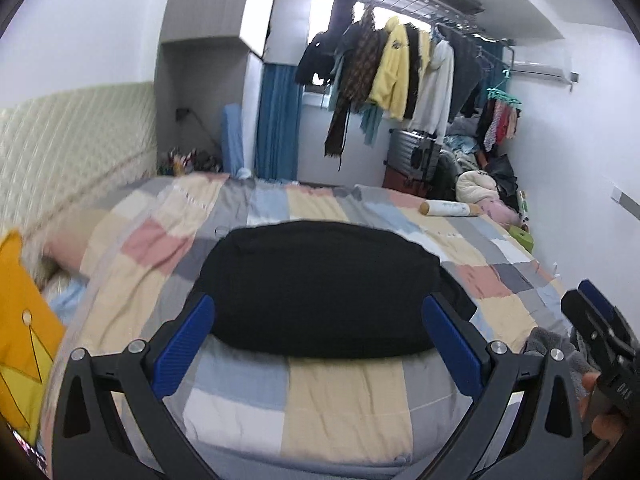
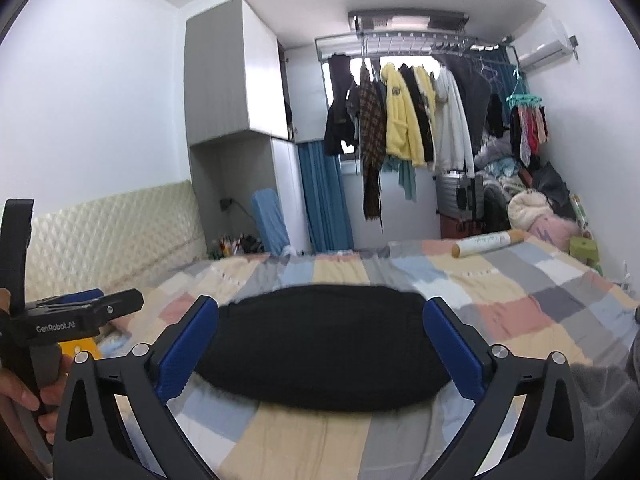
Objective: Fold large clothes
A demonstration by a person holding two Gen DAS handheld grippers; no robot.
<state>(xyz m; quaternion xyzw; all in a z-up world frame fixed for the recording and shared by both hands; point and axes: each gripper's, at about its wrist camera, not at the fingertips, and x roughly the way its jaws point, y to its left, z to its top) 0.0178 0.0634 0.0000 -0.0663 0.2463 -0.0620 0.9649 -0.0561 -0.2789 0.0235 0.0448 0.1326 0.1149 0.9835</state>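
Because both grippers hover above the bed with nothing between their blue pads, we judge that no grasp is under way. We hold the left gripper (image 1: 318, 344) with its fingers spread wide, and the right gripper (image 2: 320, 346) likewise spread and empty; each frames the same thing.

That thing is one black folded garment of soft knit cloth (image 1: 320, 288), a compact rounded rectangle lying flat on the patchwork checked bedspread of pastel squares (image 1: 340, 404), near its front edge and just beyond both sets of fingertips. From its tidy outline, we judge the folding largely done; the open fingers suit either a final adjustment or a lift.

We take the garment as landmark for the rest. Left of it lies one yellow cushion (image 1: 24, 320) against the cream quilted headboard (image 1: 72, 148). Beyond it and to the right, one pale cardboard-ended roll (image 1: 450, 209) rests on the far part of the bedspread, well apart. Farther behind it, one overhead metal drying rack (image 1: 416, 4) carries several hanging clothes, too overlapped to count; a heap of laundry sits below the rack.
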